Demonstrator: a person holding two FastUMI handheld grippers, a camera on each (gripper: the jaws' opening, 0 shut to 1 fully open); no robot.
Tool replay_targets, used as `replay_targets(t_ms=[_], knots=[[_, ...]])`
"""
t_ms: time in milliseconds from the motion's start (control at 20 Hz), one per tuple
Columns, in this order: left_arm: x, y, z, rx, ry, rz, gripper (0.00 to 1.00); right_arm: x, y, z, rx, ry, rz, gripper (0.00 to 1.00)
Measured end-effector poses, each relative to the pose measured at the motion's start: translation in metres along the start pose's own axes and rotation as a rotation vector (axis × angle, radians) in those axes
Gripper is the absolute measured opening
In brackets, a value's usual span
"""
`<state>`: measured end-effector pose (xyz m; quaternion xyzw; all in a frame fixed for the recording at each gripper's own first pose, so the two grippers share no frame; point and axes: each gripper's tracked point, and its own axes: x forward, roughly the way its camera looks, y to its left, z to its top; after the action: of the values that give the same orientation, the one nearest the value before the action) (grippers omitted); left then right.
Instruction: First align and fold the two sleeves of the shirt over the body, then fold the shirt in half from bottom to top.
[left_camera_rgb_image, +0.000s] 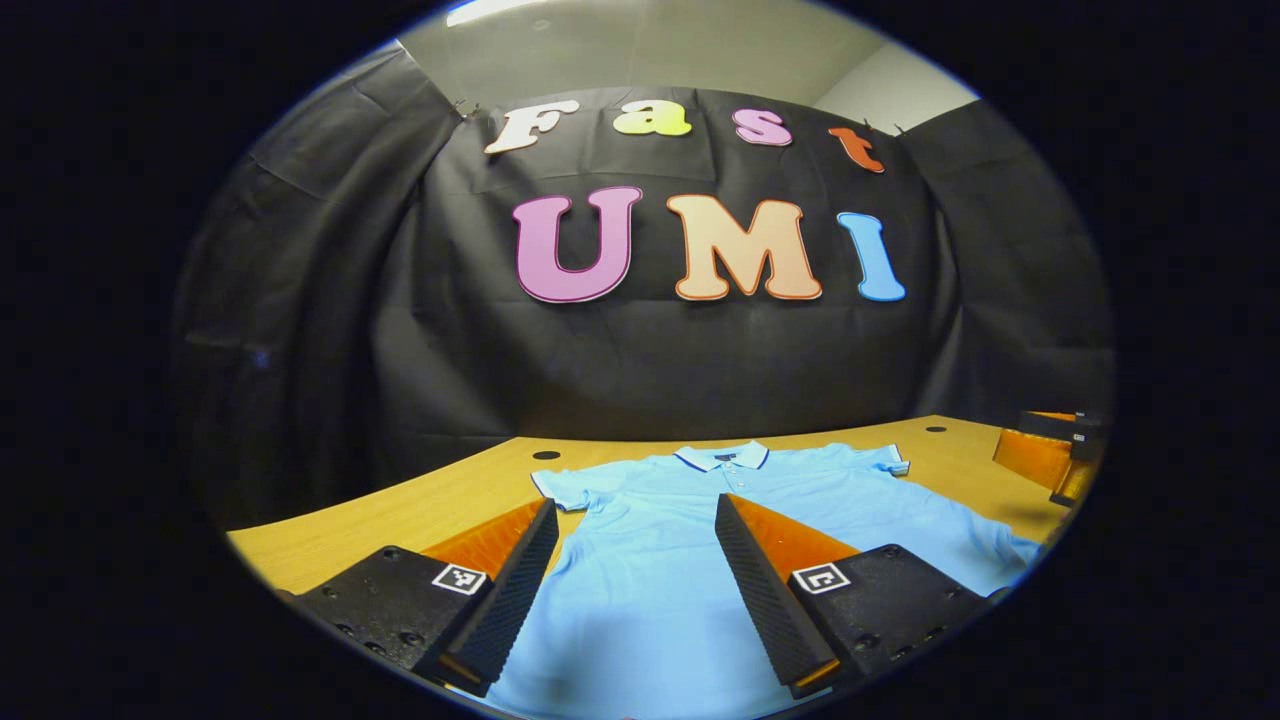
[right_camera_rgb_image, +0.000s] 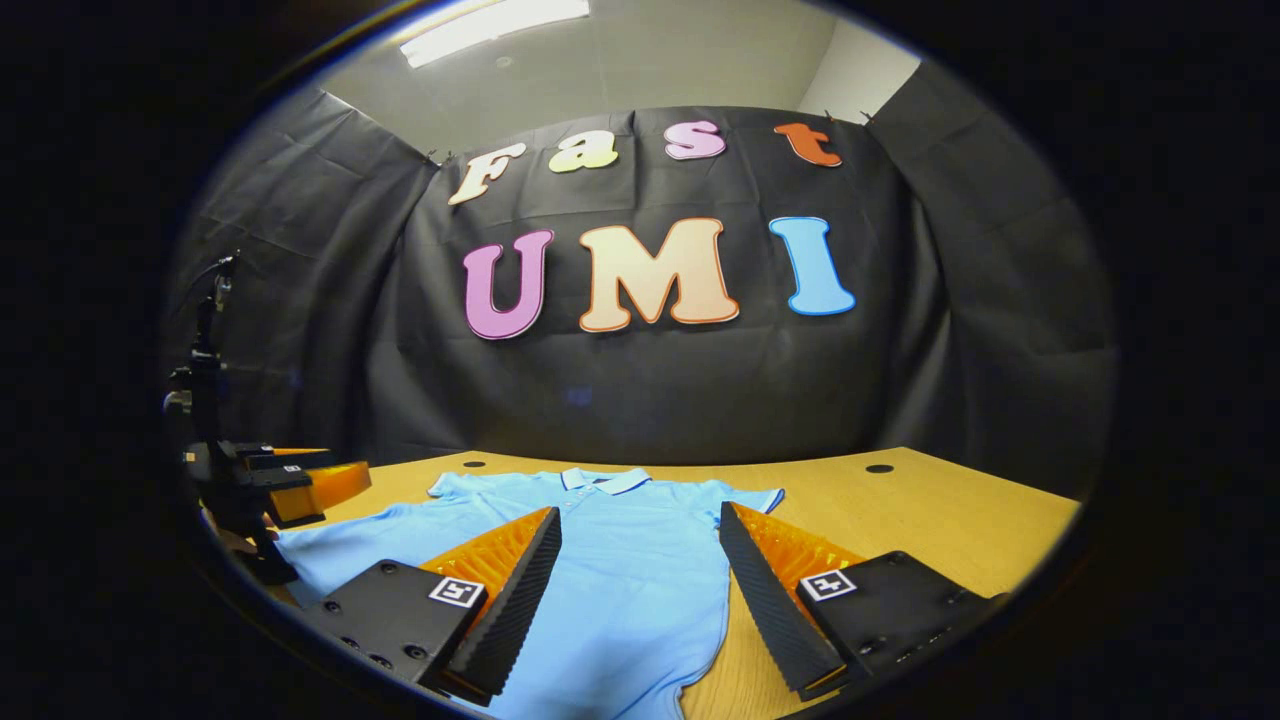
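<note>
Nearest in the left gripper view, the left gripper (left_camera_rgb_image: 640, 560) hovers with jaws spread wide and empty over the light blue polo shirt (left_camera_rgb_image: 650, 560); in the right gripper view the right gripper (right_camera_rgb_image: 640, 570) likewise hangs spread above the shirt's right edge; the shirt lies flat, unfolded, collar (right_camera_rgb_image: 604, 481) far, on the wooden table (right_camera_rgb_image: 920, 520); beyond hangs black cloth

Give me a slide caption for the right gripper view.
Open right tool poised over a light blue polo shirt lying flat, sleeves unfolded, on a wooden table.

1 shirt (left_camera_rgb_image: 650, 560), 1 table (right_camera_rgb_image: 930, 510) (2 grippers)
</note>
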<state>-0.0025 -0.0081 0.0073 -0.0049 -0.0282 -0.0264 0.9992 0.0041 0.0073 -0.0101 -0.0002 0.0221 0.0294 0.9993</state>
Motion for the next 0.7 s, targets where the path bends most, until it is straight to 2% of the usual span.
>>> replay_targets(t_ms=[200,350,500,700], knots=[[0.000,0.000,0.002,-0.006,-0.004,0.000,0.94,0.013,-0.015,0.000,0.048,0.097,-0.009,0.98],[0.000,0.001,0.001,-0.006,-0.003,0.000,0.94,0.038,-0.037,0.005,-0.026,0.168,-0.034,0.98],[0.000,0.000,0.001,-0.006,-0.003,-0.001,0.94,0.072,-0.052,0.010,-0.105,0.250,-0.026,0.98],[-0.001,0.001,0.001,-0.009,-0.002,-0.001,0.94,0.130,-0.074,0.000,-0.072,0.374,-0.038,0.98]])
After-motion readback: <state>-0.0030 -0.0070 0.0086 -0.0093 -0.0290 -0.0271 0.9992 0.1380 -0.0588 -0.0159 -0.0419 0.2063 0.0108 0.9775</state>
